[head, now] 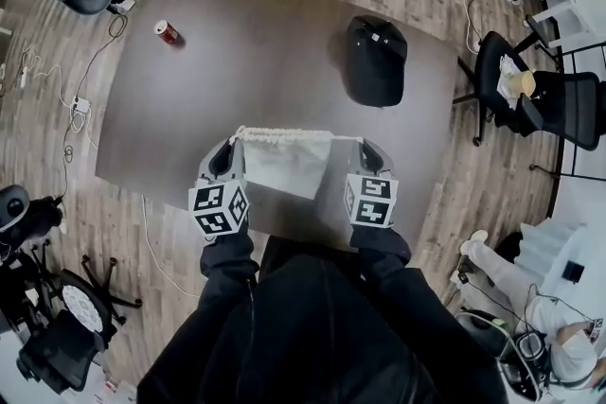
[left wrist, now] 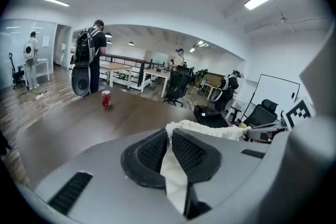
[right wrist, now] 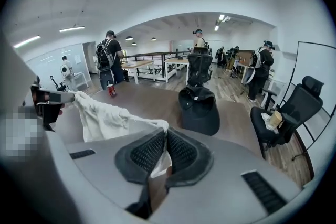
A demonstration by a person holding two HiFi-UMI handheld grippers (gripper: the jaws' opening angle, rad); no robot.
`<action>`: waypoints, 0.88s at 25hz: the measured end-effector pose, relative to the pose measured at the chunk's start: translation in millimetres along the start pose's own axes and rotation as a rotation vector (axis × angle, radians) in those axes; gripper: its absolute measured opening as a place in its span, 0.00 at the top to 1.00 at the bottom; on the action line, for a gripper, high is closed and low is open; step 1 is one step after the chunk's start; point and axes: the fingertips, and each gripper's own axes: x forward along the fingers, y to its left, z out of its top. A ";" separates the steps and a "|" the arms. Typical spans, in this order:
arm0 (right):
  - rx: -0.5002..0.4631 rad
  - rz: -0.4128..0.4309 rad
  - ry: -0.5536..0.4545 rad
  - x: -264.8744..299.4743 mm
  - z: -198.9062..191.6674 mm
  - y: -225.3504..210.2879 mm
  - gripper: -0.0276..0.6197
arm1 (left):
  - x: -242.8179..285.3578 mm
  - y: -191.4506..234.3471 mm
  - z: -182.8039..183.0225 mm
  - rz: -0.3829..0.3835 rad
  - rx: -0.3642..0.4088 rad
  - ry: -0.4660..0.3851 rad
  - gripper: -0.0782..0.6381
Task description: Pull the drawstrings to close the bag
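A white cloth drawstring bag [head: 284, 161] hangs stretched between my two grippers above the near edge of the dark table [head: 275, 52]. Its gathered top edge [head: 284, 133] runs straight from one to the other. My left gripper [head: 230, 147] is shut on the bag's top left corner, and white cloth passes between its pads [left wrist: 170, 136]. My right gripper [head: 371, 149] is shut on the white drawstring [head: 348, 138] that leaves the bag's right corner. In the right gripper view the white strip sits pinched in the jaws [right wrist: 166, 136], with the bag [right wrist: 102, 118] off to the left.
A black cap [head: 376, 60] lies on the table beyond the bag, right of centre. A red can [head: 167, 32] stands at the far left. Office chairs [head: 530, 99] and a seated person [head: 554, 336] are to the right; cables [head: 76, 109] trail on the floor at the left.
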 end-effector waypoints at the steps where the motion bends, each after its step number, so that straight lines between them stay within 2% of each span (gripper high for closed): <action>1: -0.006 -0.003 -0.017 -3.4 6.6 -0.4 0.90 | -4.1 -0.6 8.5 0.004 -0.006 -0.024 0.81; 7: 0.016 -0.032 -0.103 -26.5 39.3 -12.3 0.90 | -31.5 -0.6 50.0 0.040 -0.044 -0.141 0.81; 15: 0.024 -0.063 -0.176 -50.4 62.5 -28.4 0.90 | -63.6 4.4 85.5 0.071 -0.084 -0.254 0.81; 22: 0.037 -0.084 -0.201 -70.7 59.5 -41.2 0.90 | -89.2 10.7 90.9 0.103 -0.143 -0.317 0.81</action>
